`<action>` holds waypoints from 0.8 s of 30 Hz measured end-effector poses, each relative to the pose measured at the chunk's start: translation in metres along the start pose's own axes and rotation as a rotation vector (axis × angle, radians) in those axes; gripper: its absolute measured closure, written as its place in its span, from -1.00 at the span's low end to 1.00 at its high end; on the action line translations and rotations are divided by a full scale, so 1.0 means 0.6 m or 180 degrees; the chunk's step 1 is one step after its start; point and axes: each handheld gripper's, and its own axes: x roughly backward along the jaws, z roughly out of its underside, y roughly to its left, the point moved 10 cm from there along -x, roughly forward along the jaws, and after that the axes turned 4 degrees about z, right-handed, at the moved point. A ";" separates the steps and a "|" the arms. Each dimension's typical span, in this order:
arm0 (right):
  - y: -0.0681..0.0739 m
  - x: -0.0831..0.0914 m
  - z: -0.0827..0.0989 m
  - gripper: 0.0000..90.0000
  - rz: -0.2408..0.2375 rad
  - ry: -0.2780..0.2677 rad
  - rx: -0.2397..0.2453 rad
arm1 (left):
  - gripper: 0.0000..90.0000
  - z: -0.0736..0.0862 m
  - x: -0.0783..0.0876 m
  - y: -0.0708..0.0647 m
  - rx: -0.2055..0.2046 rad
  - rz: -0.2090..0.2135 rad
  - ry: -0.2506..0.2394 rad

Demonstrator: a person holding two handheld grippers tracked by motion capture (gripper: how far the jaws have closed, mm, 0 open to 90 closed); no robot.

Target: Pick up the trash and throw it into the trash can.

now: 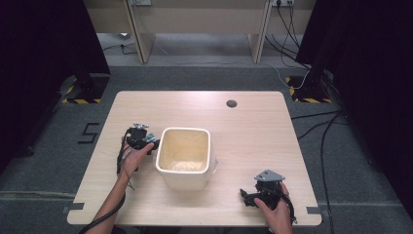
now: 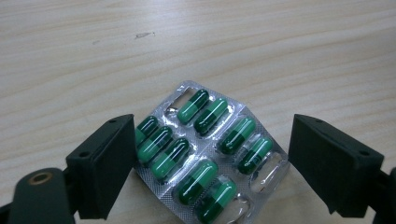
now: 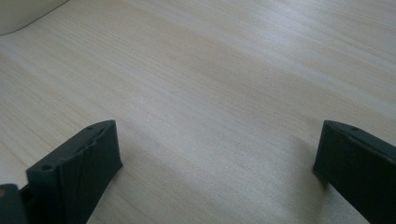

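A blister pack of green capsules (image 2: 210,158) sits between the jaws of the left gripper (image 2: 205,163), which are closed on its two side edges and carry it with its foil sheet tilted above the wooden table (image 2: 280,56). The left jaw overlaps the pack's edge and the right jaw meets its far corner, so the hold looks like a light edge grip, likely chosen because the thin sheet offers little else to squeeze. Several pockets near the lower right of the pack are clear and empty, while most hold two-tone green capsules.

In the high view the left gripper (image 1: 146,142) is just beside the left wall of a cream plastic bin (image 1: 185,157), near its rim, with the pack too small to make out there. That position suggests the pack is being brought to the bin to be dropped in, and the next move would call for lifting it over the rim before letting go. The bin stands upright near the middle of the table, with something pale at its bottom that I cannot identify.

The right gripper (image 1: 258,194) rests well apart near the table's front right edge, its jaws wide apart with nothing but bare wood between them, seemingly parked out of the way
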 end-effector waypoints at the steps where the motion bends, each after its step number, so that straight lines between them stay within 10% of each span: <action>1: 0.000 0.000 0.000 -0.99 -0.0002 0.0008 -0.0002 | -0.67 -0.001 0.000 0.002 -0.0006 0.0000 0.0017; 24: 0.000 0.000 0.000 -0.99 -0.0001 0.0009 0.0005 | -0.64 -0.003 -0.010 0.015 0.0056 -0.0165 -0.0023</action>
